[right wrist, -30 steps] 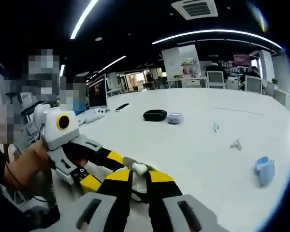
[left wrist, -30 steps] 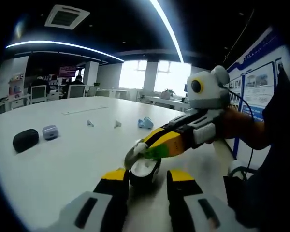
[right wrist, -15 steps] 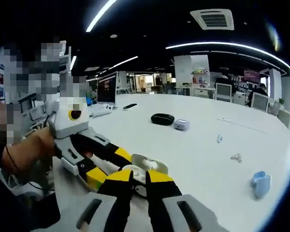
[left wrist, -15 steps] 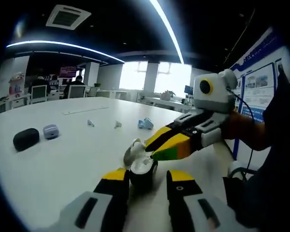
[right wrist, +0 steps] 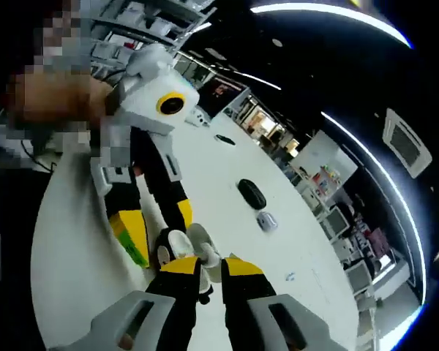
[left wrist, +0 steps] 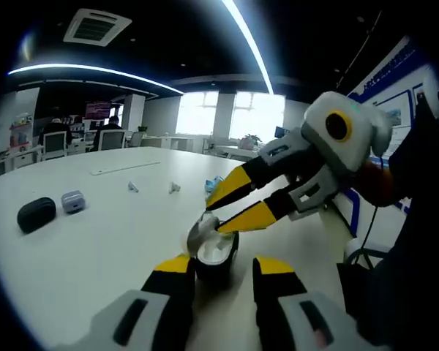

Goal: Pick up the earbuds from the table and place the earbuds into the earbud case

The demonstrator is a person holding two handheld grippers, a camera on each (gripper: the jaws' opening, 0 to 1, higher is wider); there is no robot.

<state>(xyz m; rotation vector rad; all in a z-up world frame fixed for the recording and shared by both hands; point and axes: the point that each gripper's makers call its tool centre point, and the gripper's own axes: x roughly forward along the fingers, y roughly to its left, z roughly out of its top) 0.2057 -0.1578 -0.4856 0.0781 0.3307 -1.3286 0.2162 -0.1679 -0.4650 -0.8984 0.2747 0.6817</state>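
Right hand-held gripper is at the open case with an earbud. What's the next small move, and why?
Probably ease the right hand-held gripper down to seat the earbud, then open. Its tips sit at the open earbud case, which stands between the left hand-held gripper's jaws. More earbuds lie further along the table.

White table (left wrist: 95, 234), black oval case (left wrist: 36, 214), grey case (left wrist: 72, 200), office chairs (left wrist: 55, 143), windows (left wrist: 227, 113).

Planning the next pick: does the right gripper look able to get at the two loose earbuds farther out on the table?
Probably yes. The earbuds lie apart on open white table with nothing beside them. The right gripper sits over the open case and would have to move across.
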